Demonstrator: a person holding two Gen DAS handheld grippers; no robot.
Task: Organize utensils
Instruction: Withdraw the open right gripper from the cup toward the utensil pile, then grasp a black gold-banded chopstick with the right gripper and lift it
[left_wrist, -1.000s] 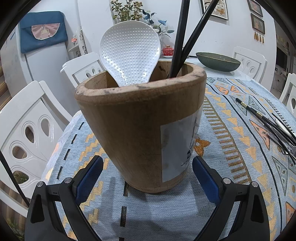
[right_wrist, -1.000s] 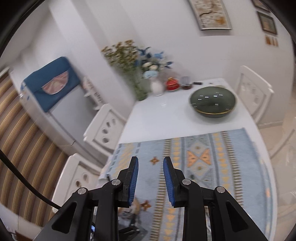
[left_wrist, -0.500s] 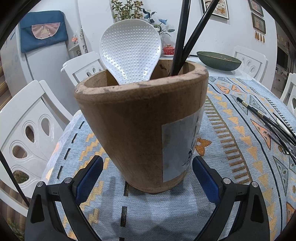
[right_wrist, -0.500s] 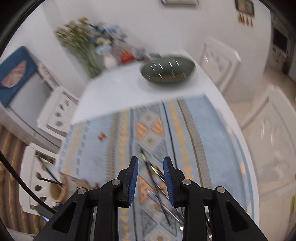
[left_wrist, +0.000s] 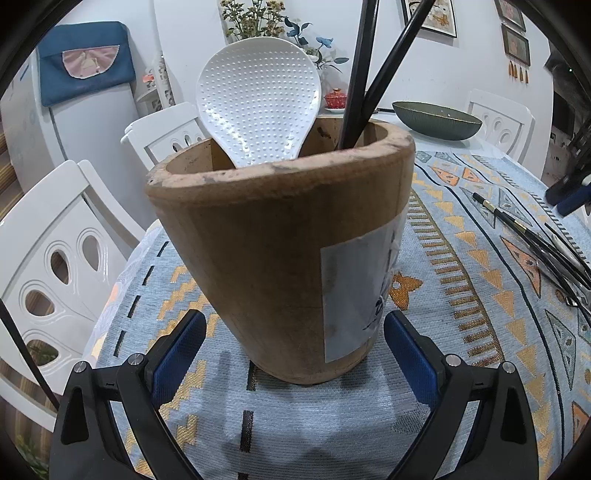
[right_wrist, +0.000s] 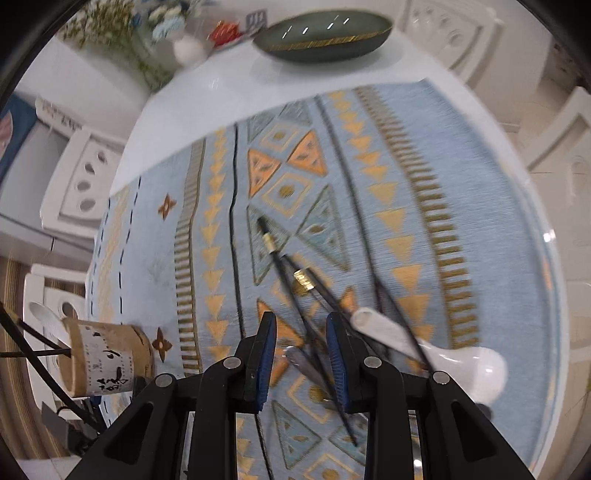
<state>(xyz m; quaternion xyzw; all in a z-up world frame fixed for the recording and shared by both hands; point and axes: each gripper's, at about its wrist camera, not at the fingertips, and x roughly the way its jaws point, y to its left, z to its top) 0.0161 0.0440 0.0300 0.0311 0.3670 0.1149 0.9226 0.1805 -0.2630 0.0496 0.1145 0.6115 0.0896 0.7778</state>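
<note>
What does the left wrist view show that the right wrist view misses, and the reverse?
Left wrist only: the left gripper, open, its pads either side of the wooden holder without pressing it.
Right wrist only: the right gripper, nothing between its pads, above loose black chopsticks; a white ceramic spoon.
Both: the holder, the patterned cloth, the green bowl.

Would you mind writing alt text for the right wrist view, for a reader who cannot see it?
The right gripper, jaws slightly apart and holding nothing, hangs over black chopsticks and a white spoon lying on a patterned blue tablecloth. A wooden utensil holder stands at lower left; a dark bowl sits at the table's far end.
</note>
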